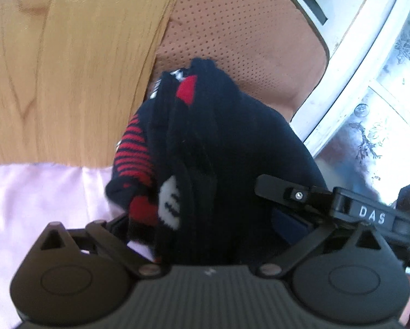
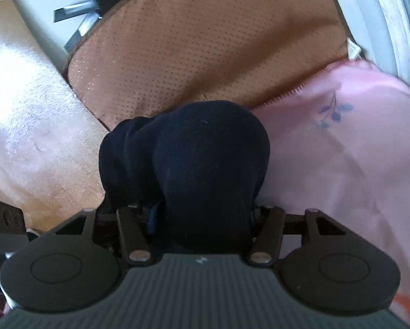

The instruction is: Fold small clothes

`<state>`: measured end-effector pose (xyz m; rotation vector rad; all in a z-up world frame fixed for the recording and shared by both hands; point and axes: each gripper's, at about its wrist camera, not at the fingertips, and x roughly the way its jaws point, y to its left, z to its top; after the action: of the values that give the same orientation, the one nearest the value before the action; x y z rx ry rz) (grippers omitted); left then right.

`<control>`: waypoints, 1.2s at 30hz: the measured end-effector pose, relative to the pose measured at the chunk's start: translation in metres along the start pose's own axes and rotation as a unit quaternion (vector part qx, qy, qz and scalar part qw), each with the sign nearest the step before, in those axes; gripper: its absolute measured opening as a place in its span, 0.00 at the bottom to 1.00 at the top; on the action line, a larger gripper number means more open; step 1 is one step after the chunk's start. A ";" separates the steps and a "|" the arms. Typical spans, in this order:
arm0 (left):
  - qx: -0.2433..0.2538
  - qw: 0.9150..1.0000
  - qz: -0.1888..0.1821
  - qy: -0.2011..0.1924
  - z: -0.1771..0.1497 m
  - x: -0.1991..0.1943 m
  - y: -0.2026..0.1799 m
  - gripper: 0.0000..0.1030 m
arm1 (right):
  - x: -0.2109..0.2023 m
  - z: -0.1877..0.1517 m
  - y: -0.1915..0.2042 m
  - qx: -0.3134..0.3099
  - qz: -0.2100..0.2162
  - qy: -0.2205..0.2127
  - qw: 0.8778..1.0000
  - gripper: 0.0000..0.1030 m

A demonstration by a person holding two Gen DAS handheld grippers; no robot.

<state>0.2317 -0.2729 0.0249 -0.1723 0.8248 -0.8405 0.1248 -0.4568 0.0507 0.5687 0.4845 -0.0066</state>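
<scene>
Left view: navy garment (image 1: 205,142) with red stripes and a white motif is bunched up between the fingers of the left gripper (image 1: 188,200). The fingers are spread wide. One finger (image 1: 284,192) is seen in full, with the garment lying against its inner side. The other is covered by cloth. Whether the garment is actually pinched cannot be told.

The garment is seen in front of a brown perforated cushion (image 1: 246,41), with a wood panel (image 1: 68,68) to the left. Whether it rests on the cushion or is held clear of it cannot be told. A pink flowered cloth (image 1: 26,205) is seen at lower left, under the gripper. A white frame (image 1: 355,54) runs along the right, with a patterned shiny surface (image 1: 391,96) beyond it.

Right view: a plain navy lump (image 2: 205,164) is draped over the front of the right gripper (image 2: 202,197). Both fingertips are hidden under it, so spread or pinching cannot be told. Whether it is the same piece as the striped garment cannot be told either.

The lump is seen against the near edge of the cushion (image 2: 191,41). The pink cloth (image 2: 341,150) lies just beside it on the right, and a pale fluffy blanket (image 2: 26,109) on the left.

Both views are slightly blurred.
</scene>
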 end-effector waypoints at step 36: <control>0.077 0.959 0.267 -0.062 -0.176 -0.213 -0.053 1.00 | -0.167 -0.193 0.109 -0.028 -0.175 -0.070 0.982 0.83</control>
<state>-0.0069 -0.1250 0.0512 0.1327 0.6392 -0.3752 -0.0931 -0.2859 0.0390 0.4187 0.4412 -0.3662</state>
